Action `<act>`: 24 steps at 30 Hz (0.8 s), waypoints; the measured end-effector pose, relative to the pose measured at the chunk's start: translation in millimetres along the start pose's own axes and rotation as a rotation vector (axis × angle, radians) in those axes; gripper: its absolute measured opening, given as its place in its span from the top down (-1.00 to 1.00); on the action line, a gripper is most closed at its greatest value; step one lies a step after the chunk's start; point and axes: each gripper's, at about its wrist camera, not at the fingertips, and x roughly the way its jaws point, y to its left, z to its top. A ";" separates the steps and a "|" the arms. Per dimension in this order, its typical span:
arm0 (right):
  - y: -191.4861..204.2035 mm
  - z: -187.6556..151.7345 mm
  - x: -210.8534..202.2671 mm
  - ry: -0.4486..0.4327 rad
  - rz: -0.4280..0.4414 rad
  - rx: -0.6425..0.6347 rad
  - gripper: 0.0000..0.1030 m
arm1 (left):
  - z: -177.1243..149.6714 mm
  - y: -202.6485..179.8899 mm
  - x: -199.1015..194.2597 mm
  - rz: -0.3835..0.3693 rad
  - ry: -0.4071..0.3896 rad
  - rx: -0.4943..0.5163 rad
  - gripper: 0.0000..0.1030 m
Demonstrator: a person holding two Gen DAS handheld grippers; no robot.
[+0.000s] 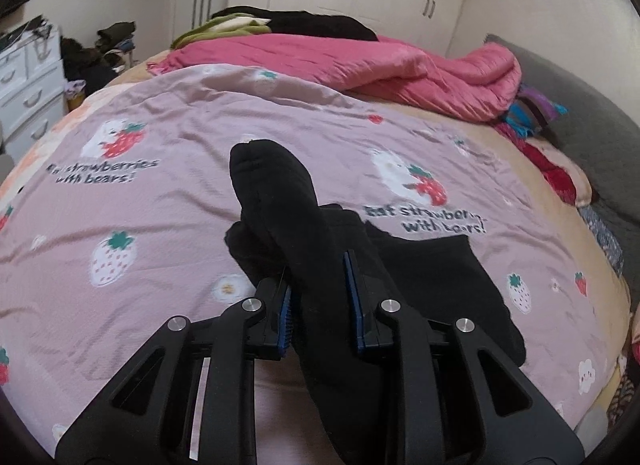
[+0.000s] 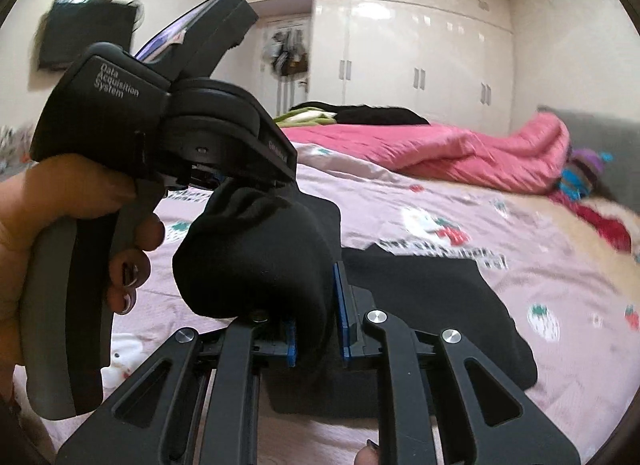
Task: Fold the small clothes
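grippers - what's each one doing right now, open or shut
left gripper: shut on the black sock.
right gripper: shut on the same black sock.

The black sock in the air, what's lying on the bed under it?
Under the lifted black sock, another flat black cloth lies on the pink strawberry sheet. Both tongs pinch the sock. It hides part of that cloth, so its full shape cannot be seen.

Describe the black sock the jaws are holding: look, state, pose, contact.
The black knit sock looks soft, thick and plain. It is lifted off the pink strawberry-print sheet, stretched between both tools: the left gripper pinches one part, the right gripper another, the rounded toe sticking up free. A second black sock lies flat beneath.
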 end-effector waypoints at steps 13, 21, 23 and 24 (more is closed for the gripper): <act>-86.8 -33.7 17.7 0.177 -0.001 0.353 0.76 | -3.9 -87.4 66.4 -0.014 0.180 0.091 0.66; -134.7 -61.4 32.1 0.283 0.112 0.592 0.69 | -15.9 -120.8 105.2 -0.059 0.269 0.126 0.38; -137.7 -66.3 31.9 0.290 0.128 0.615 0.68 | -17.4 -125.5 103.4 -0.103 0.260 0.115 0.17; -139.4 -68.0 31.7 0.293 0.141 0.627 0.68 | -16.7 -126.5 101.1 -0.121 0.252 0.106 0.07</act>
